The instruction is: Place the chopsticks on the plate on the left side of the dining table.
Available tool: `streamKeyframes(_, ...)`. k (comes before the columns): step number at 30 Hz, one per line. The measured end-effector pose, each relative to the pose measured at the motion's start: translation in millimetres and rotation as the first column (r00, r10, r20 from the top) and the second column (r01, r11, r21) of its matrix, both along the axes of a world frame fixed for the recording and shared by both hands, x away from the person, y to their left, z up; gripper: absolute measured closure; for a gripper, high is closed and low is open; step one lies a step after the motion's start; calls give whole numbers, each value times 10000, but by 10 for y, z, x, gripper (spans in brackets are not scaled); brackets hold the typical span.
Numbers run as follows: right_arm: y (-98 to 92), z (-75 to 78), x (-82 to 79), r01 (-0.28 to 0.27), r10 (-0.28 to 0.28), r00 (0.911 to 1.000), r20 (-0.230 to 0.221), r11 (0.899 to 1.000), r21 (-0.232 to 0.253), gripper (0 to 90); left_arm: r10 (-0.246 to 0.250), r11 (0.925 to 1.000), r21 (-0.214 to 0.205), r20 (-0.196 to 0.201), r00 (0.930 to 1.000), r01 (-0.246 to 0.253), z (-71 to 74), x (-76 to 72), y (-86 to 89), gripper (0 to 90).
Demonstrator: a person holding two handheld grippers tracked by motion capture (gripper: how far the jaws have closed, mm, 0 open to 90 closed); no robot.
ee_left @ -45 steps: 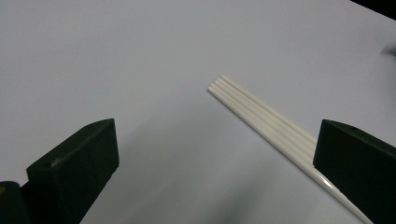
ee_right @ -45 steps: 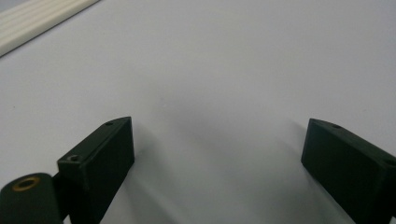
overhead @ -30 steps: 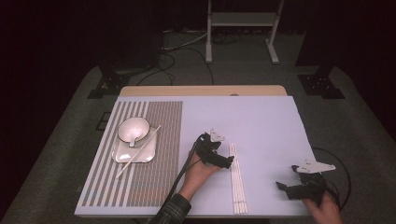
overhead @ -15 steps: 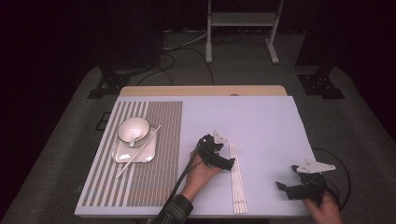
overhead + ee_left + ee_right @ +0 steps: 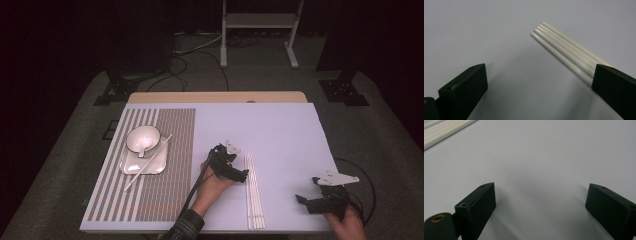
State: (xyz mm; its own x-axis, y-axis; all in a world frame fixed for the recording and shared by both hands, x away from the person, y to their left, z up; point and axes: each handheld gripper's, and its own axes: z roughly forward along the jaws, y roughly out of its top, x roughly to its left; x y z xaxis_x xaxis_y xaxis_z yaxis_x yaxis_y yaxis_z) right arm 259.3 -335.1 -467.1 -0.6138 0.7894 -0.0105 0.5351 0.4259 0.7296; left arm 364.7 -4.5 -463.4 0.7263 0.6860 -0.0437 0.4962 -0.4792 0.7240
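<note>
Several white chopsticks (image 5: 254,192) lie side by side on the pale table surface (image 5: 280,135), pointing away from me. My left gripper (image 5: 241,175) sits just to their left, open, with its tips beside the far half of the bundle. In the left gripper view the chopstick ends (image 5: 559,47) run toward the right-hand jaw, which covers their near part; the left gripper (image 5: 540,72) has nothing clamped. My right gripper (image 5: 305,200) hovers near the front right corner, open. Bare table lies between the jaws of the right gripper (image 5: 541,187), and the chopsticks (image 5: 446,128) show at the top left.
A striped mat (image 5: 160,200) covers the table's left part. On it a white square plate (image 5: 152,165) carries a white bowl (image 5: 142,138), and a single chopstick (image 5: 131,181) lies slanted across the plate. Black cables (image 5: 195,187) trail from both grippers toward the front edge.
My left gripper has edged slightly toward the front of the table and closer to the chopstick bundle. The right gripper has stayed almost still.
</note>
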Motion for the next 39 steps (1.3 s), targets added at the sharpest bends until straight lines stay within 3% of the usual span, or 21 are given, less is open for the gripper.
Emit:
streamKeyframes(2,0,0,0,3,-3,10000,-1,10000,3,80,-13,9999,-153,-126,9999,11,16,-9,11,0)
streamKeyframes(8,0,0,0,-2,2,10000,2,10000,-1,80,-112,9993,-359,-24,9999,111,82,-144,5,0)
streamKeyframes(11,0,0,0,-1,1,10000,2,10000,-2,80,-131,9975,-697,-16,9999,130,100,-215,19,0)
streamKeyframes(16,0,0,0,0,0,10000,0,10000,-1,80,-298,9983,-505,105,9995,303,122,-364,3,0)
streamKeyframes(29,0,0,0,-2,2,10000,5,10000,-4,80,-864,9950,-487,254,9959,875,72,-842,-25,0)
streamKeyframes(39,0,0,0,-2,2,10000,7,10000,-4,80,-1006,9938,-460,168,9948,1013,-2,-1066,32,0)
